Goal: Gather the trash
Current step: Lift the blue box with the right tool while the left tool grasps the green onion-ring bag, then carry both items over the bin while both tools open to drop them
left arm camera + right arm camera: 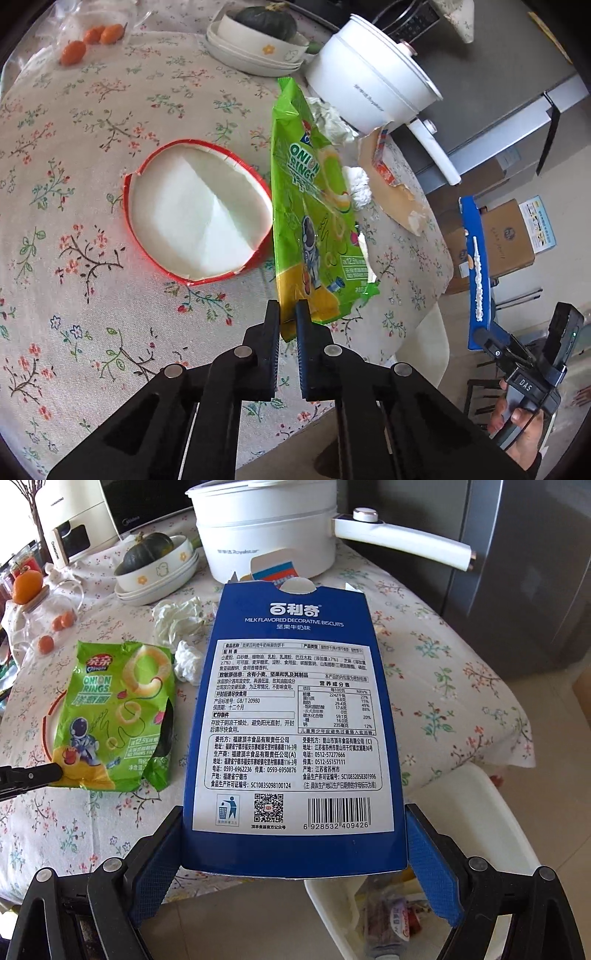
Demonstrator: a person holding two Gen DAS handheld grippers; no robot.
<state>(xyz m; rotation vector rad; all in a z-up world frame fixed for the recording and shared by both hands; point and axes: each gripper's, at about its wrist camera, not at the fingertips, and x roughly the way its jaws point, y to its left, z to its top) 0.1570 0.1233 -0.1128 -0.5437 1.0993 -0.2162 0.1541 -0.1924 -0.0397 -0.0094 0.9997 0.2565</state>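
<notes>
2 grippers, 1 bag, 1 box

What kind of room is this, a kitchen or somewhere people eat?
Most likely a home dining corner or kitchen: a table under a floral tablecloth, a white electric cooking pot, stacked bowls holding a squash, and what looks like a grey refrigerator beside it.

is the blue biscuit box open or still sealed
Open. In the right wrist view the blue biscuit box has its top flap lifted clear, showing bare white card inside. Whether anything remains in it cannot be told.
</notes>
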